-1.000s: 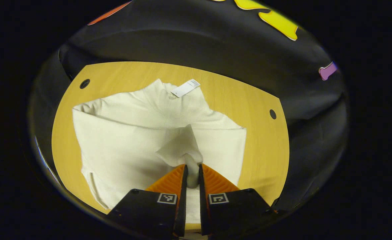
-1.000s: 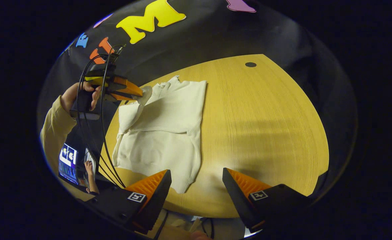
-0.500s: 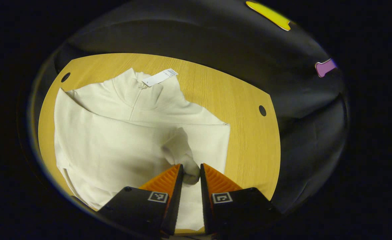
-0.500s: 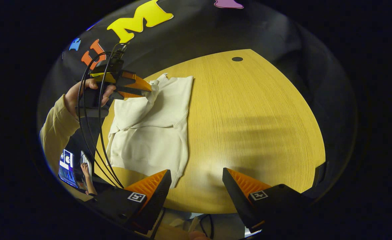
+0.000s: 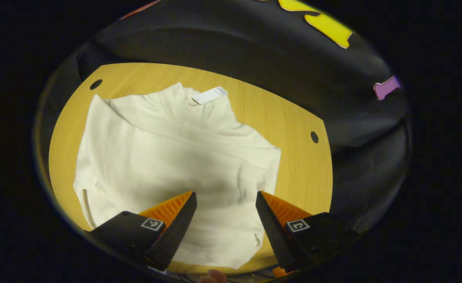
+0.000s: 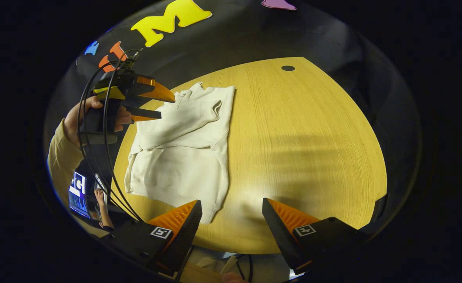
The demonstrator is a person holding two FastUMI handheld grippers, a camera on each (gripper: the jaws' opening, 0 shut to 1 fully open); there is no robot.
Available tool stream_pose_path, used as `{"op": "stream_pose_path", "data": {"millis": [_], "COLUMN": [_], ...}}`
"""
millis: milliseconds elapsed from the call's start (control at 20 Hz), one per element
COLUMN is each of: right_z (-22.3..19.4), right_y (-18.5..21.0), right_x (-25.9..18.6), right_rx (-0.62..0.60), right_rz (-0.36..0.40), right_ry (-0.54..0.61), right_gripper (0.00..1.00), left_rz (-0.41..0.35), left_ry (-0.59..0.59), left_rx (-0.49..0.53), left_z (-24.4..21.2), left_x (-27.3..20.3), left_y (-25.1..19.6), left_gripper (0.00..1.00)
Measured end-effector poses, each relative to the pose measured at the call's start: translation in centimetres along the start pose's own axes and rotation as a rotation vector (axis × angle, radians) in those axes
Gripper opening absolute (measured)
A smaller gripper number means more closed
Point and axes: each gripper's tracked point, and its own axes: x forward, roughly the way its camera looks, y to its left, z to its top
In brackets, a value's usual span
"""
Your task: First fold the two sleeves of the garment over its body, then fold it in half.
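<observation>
A cream-white garment (image 5: 176,169) lies flat on the wooden table (image 5: 294,165), collar and white tag (image 5: 210,95) at the far side, both sleeves folded across its body. My left gripper (image 5: 225,198) hovers open over the garment's near part, nothing between its fingers. In the right gripper view the garment (image 6: 184,149) lies at the table's left part, a sleeve (image 6: 187,118) draped over it. There the left gripper (image 6: 166,107), held by a hand (image 6: 79,122), stands open just left of the garment. My right gripper (image 6: 231,206) is open above the table's near edge, right of the hem.
The table (image 6: 305,149) has small dark holes (image 5: 314,137) near its corners (image 6: 288,68). Black cables (image 6: 105,157) hang from the left gripper. A screen (image 6: 77,192) glows at lower left beyond the table edge. Bare wood stretches to the garment's right.
My left gripper let go of the sleeve cuff and opened; the sleeve now lies flat over the body. The right gripper has barely moved.
</observation>
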Motion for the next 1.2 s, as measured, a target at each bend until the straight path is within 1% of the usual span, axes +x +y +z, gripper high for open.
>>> {"op": "stream_pose_path", "data": {"millis": [150,250,450,500,650,750,800,850,900,1050,1100,1200], "right_z": [-0.4,-1.0,-2.5,-2.9,-4.2,-5.1,-5.4,-5.7,-5.9,-6.8,-7.0,-7.7], "right_y": [1.6,2.5,4.3,4.9,5.8,6.1,6.1,6.1,5.9,4.9,4.7,4.6], "right_x": [1.0,2.0,3.6,3.9,4.8,5.2,5.3,5.5,5.6,6.0,6.1,6.5], "right_rx": [-0.026,-0.044,-0.068,-0.073,-0.102,-0.088,-0.077,-0.07,-0.067,-0.059,-0.049,-0.024], "right_rz": [0.022,0.023,0.019,0.022,0.019,0.012,0.008,0.001,-0.009,-0.056,-0.067,-0.083], "right_ry": [0.004,0.017,0.048,0.055,0.072,0.087,0.095,0.101,0.106,0.134,0.147,0.179], "right_gripper": [0.96,0.96,0.96,0.96,0.96,0.96,0.93,0.93,0.96,0.96,0.93,0.93], "left_rz": [-0.008,0.001,0.049,0.076,0.141,0.163,0.171,0.179,0.189,0.272,0.273,0.256], "left_ry": [-0.03,-0.048,-0.076,-0.084,-0.081,-0.064,-0.046,-0.03,-0.014,0.031,0.061,0.123], "left_rx": [0.007,0.003,-0.016,-0.017,-0.041,-0.074,-0.087,-0.091,-0.081,-0.041,-0.045,-0.081], "left_z": [1.9,3.0,5.5,6.2,8.3,9.7,10.3,11.1,11.8,15.0,16.0,18.4], "left_x": [-4.1,-7.1,-12.6,-14.0,-17.9,-20.2,-21.3,-22.6,-23.7,-27.0,-27.9,-29.6], "left_y": [0.9,2.4,6.3,7.5,10.5,11.6,11.8,11.8,11.8,12.4,12.0,10.2], "left_gripper": [0.99,0.99,0.99,1.0,0.99,0.99,0.99,0.98,0.98,0.98,0.98,0.98]}}
